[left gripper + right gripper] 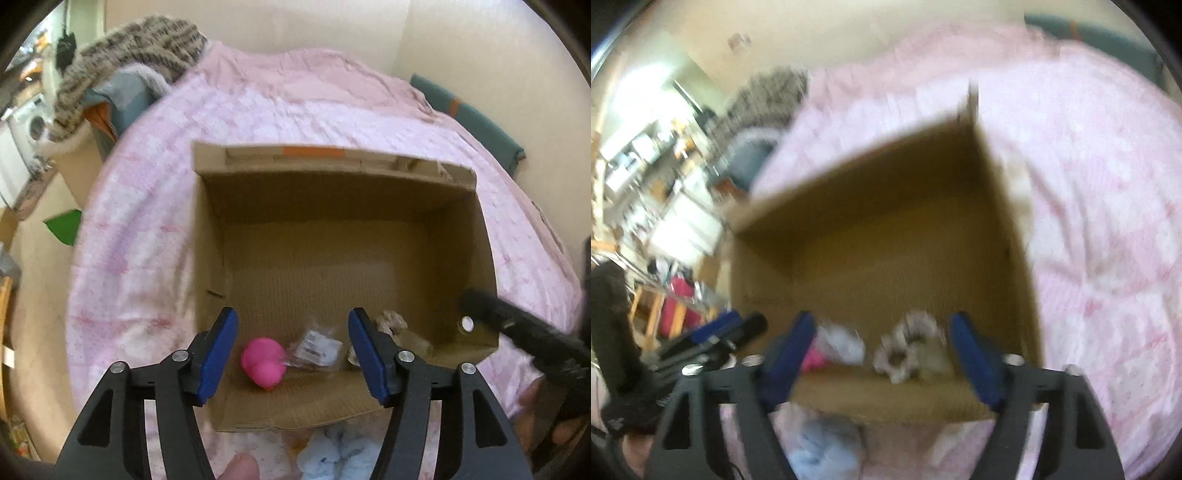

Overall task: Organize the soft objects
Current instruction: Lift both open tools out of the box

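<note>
An open cardboard box [461, 236] sits on a pink bedspread [140, 229]. Inside, near the front wall, lie a pink soft toy [263, 362], a clear plastic packet [316, 349] and a beige scrunchie [389, 321]. My left gripper [291, 354] is open and empty above the box's front edge. A light blue fluffy object [332, 454] lies on the bed just in front of the box. In the blurred right wrist view my right gripper [882, 354] is open and empty over the box [879, 229], above the scrunchie [905, 347] and the packet [842, 343]; the blue fluffy object [823, 450] is below.
A grey knitted blanket [129, 48] lies on a teal cushion at the bed's far left corner. Another teal cushion [476, 118] is at the far right by the wall. The other gripper's body [524, 332] shows at right. Cluttered shelves [646, 184] stand left of the bed.
</note>
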### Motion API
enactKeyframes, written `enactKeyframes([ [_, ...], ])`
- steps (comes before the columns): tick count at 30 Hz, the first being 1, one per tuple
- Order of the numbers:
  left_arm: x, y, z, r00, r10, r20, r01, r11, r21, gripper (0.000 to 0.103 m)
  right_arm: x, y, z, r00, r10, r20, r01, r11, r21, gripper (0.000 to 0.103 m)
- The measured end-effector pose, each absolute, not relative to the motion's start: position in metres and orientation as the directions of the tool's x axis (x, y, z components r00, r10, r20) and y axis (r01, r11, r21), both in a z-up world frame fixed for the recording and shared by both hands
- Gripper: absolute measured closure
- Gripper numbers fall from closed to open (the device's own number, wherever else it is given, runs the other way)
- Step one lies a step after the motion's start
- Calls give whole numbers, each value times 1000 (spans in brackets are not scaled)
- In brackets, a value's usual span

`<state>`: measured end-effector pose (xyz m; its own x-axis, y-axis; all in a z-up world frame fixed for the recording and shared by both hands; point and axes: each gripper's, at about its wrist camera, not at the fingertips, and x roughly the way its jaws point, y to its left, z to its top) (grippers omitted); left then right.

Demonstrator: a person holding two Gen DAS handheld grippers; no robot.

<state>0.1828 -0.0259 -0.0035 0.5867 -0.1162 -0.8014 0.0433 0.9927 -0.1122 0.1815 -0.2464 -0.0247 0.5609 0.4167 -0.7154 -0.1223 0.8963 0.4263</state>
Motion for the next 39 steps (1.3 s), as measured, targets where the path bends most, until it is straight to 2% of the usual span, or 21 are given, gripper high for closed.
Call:
enactKeyframes([
  [2, 179, -24, 1, 604, -113, -789, 47, 993, -106, 44, 175, -248, -12, 605, 396, -691, -138, 907, 398, 10],
  [4, 175, -23, 7, 611, -121, -782, 55, 992, -111, 42, 170, -250, -6, 627, 400, -669, -147, 904, 402, 10],
  [7, 170, -20, 17, 630, -126, -766, 59, 992, -115, 34, 159, -252, 8, 666, 396, -632, -161, 903, 397, 10],
  [11, 162, -13, 25, 646, -128, -753, 46, 991, -129, 33, 139, -255, 30, 727, 370, -578, -176, 915, 364, 10],
  [14, 152, -7, 33, 661, -107, -742, 23, 992, -123, 27, 133, -259, 40, 737, 370, -565, -175, 913, 369, 10],
  [16, 144, -1, 37, 670, -94, -736, 6, 993, -122, 22, 127, -260, 42, 727, 366, -581, -164, 914, 371, 10],
  [19, 131, 7, 42, 674, -88, -734, -2, 993, -121, 22, 115, -258, 47, 717, 365, -594, -166, 917, 363, 10],
  [25, 104, 15, 43, 663, -77, -745, -23, 992, -123, 19, 91, -252, 42, 686, 356, -634, -180, 928, 327, 2],
  [27, 93, 16, 44, 664, -71, -744, -26, 993, -118, 7, 87, -254, 36, 674, 348, -652, -162, 930, 330, 1],
  [29, 87, 17, 42, 658, -81, -749, -22, 992, -126, 4, 85, -255, 29, 662, 342, -667, -142, 931, 337, 0],
  [36, 77, 30, 15, 592, -31, -805, -81, 992, -98, 4, 85, -256, -4, 598, 339, -726, -85, 928, 364, 0],
  [39, 81, 37, -1, 530, -94, -843, -91, 982, -166, 4, 88, -261, -13, 578, 338, -743, -61, 926, 373, 0],
])
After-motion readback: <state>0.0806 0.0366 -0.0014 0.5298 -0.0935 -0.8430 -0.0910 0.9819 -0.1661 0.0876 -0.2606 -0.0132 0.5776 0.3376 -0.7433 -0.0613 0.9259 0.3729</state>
